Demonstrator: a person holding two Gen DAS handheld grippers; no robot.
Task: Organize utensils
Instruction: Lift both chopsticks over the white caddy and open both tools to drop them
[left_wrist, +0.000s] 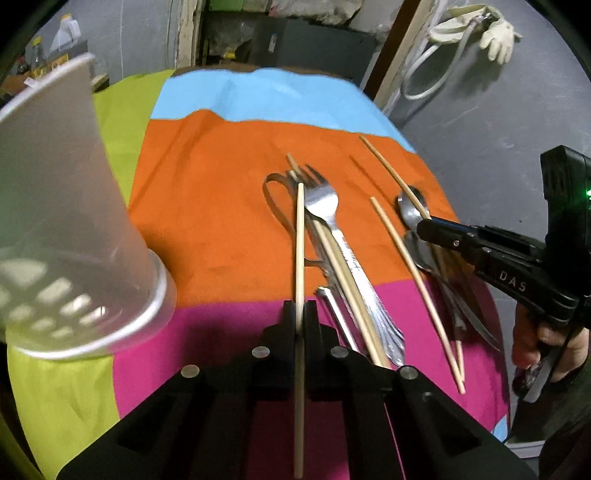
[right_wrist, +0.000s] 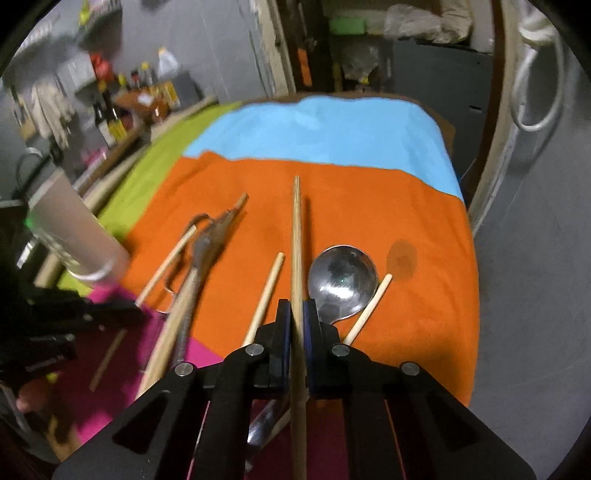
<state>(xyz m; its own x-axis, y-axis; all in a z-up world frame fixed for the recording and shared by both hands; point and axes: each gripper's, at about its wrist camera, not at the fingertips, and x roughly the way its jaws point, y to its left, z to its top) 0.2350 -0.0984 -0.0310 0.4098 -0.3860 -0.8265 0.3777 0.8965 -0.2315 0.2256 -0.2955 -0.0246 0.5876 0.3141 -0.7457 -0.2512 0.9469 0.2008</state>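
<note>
Translucent plastic cup (left_wrist: 70, 221) stands at 9 o'clock of the left gripper (left_wrist: 300, 314), nearer it than the right gripper (right_wrist: 296, 314); each gripper pinches 1 chopstick, left's (left_wrist: 299, 243) and right's (right_wrist: 296, 240), long axes toward 12 o'clock; the fork (left_wrist: 334, 236) lies on the cloth (left_wrist: 221, 229) at 1 o'clock.

Dim room, bright cloth (left_wrist: 229, 206); fisheye bends the edges, left side smeared with blur, spoon (right_wrist: 341, 282) glinting.

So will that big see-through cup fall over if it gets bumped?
Probably. The plastic cup looks tall, thin-walled and empty, so likely light and tippy. It stands on soft cloth, which may wobble it. Tipped, it could roll.
</note>
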